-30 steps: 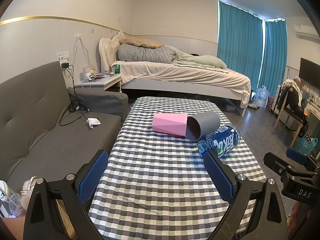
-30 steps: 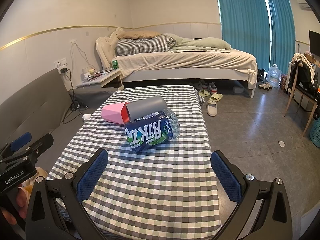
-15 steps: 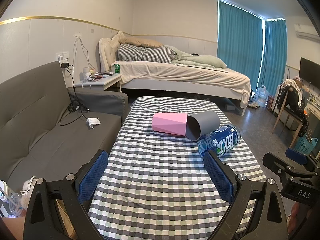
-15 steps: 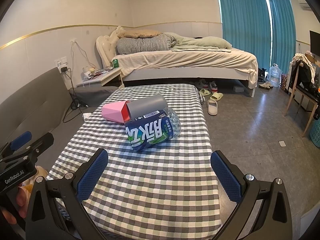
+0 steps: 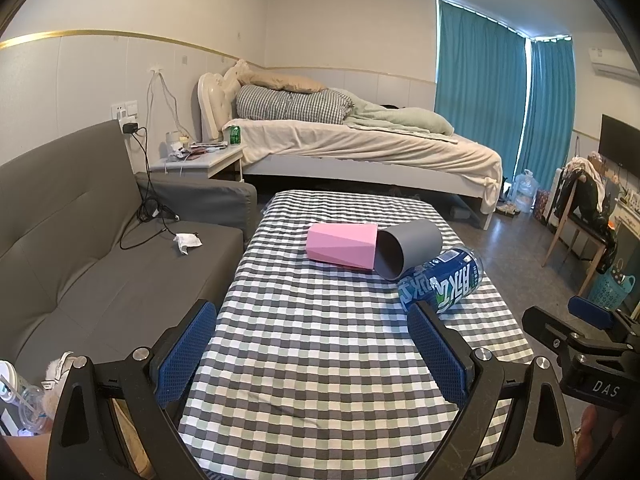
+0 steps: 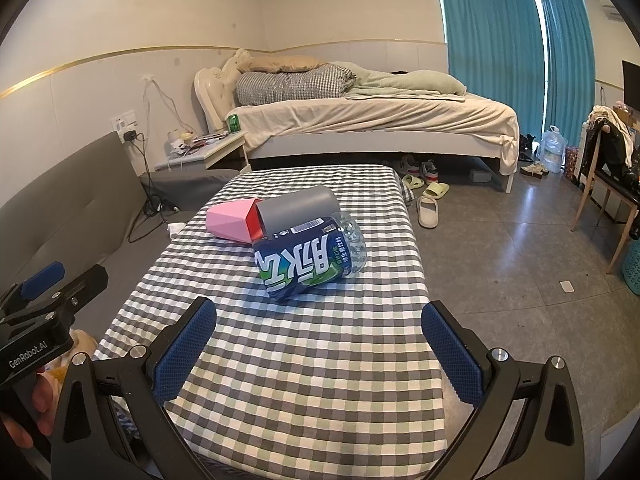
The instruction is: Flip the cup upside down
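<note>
Both hand-held grippers (image 5: 312, 344) (image 6: 318, 342) agape, empty

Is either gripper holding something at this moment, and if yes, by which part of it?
Nothing is held. The left gripper and the right gripper are both open over the checked table; the grey cup lies on its side beyond them.

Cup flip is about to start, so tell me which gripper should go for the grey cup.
Left, probably. The left gripper has an unobstructed line to the grey cup. From the right gripper, the blue bottle lies in front of it. Both are open and empty.
</note>
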Demonstrator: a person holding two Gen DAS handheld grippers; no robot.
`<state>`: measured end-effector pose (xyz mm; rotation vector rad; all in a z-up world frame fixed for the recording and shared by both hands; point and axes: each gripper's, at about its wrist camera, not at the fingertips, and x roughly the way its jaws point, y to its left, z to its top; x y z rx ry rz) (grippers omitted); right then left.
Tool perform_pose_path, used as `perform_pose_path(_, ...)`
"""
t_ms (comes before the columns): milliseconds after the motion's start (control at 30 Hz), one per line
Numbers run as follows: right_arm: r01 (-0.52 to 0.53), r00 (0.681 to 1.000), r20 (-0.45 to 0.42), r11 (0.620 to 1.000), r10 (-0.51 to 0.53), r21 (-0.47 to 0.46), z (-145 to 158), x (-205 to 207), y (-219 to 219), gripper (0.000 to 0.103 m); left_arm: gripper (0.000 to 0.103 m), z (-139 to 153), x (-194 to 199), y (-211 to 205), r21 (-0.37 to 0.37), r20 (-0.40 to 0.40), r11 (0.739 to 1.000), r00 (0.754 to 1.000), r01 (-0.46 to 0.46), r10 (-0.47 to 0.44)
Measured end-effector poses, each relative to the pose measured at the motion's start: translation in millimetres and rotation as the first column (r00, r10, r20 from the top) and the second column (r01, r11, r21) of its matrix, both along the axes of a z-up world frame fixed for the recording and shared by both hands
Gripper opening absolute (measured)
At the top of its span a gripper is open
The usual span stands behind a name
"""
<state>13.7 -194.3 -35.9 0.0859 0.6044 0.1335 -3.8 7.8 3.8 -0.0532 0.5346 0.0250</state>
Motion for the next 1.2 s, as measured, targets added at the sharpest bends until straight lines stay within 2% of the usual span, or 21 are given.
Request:
perform_pose_path(100,-0.02,1.0,-0.006,1.0,0.02,-0.014,3,4,4,0.103,0.099,2,3,4,-0.012,-0.007,1.0,1.0,-0.006,0.006)
perform_pose_path(200,-0.034,0.999,0.011,0.999,0.034,-0.02,11,9,6,0.103,0.099,6,16,14,-0.038,-0.072,0.999,0.997,-0.034,0.031)
perform_pose_path(300,-0.065,0.998,0.018,0.998,0.065,-0.017,22,21,9,0.103,0.099,10,29,26,-0.061,-0.087,0.996,0.994,-0.068,0.062)
perform_pose_path(400,-0.15,0.989,-0.014,0.987,0.149,-0.062,31,44,20,0.103,0.099,7,43,44,-0.081,-0.115,0.989,0.987,-0.12,0.11)
perform_pose_path(500,-0.271,0.962,-0.067,0.956,0.264,-0.113,38,73,40,0.103,0.099,0,57,60,-0.076,-0.143,0.983,0.978,-0.165,0.154)
perform_pose_path(600,-0.379,0.925,-0.13,0.899,0.358,-0.22,40,104,70,0.103,0.099,-7,72,74,-0.065,-0.152,0.977,0.97,-0.203,0.191)
perform_pose_path(667,-0.455,0.89,-0.181,0.845,0.419,-0.282,38,125,94,0.103,0.099,-15,84,84,-0.081,-0.163,0.971,0.964,-0.224,0.209)
perform_pose_path(733,-0.519,0.854,-0.234,0.789,0.464,-0.328,30,148,117,0.103,0.099,-21,98,90,-0.084,-0.186,0.968,0.958,-0.236,0.218)
perform_pose_path(833,-0.589,0.806,-0.315,0.726,0.501,-0.355,13,180,141,0.103,0.099,-28,116,96,-0.071,-0.188,0.969,0.958,-0.235,0.218)
perform_pose_path(867,-0.615,0.786,-0.349,0.7,0.51,-0.363,5,192,151,0.103,0.099,-30,120,98,-0.058,-0.184,0.969,0.956,-0.242,0.227)
perform_pose_path(967,-0.653,0.756,-0.407,0.638,0.513,-0.409,-13,220,168,0.103,0.099,-37,132,106,-0.047,-0.199,0.964,0.948,-0.261,0.247)
perform_pose_path(1200,-0.726,0.683,-0.538,0.543,0.494,-0.422,-56,263,192,0.096,0.099,-61,146,118,-0.057,-0.262,0.959,0.931,-0.278,0.254)
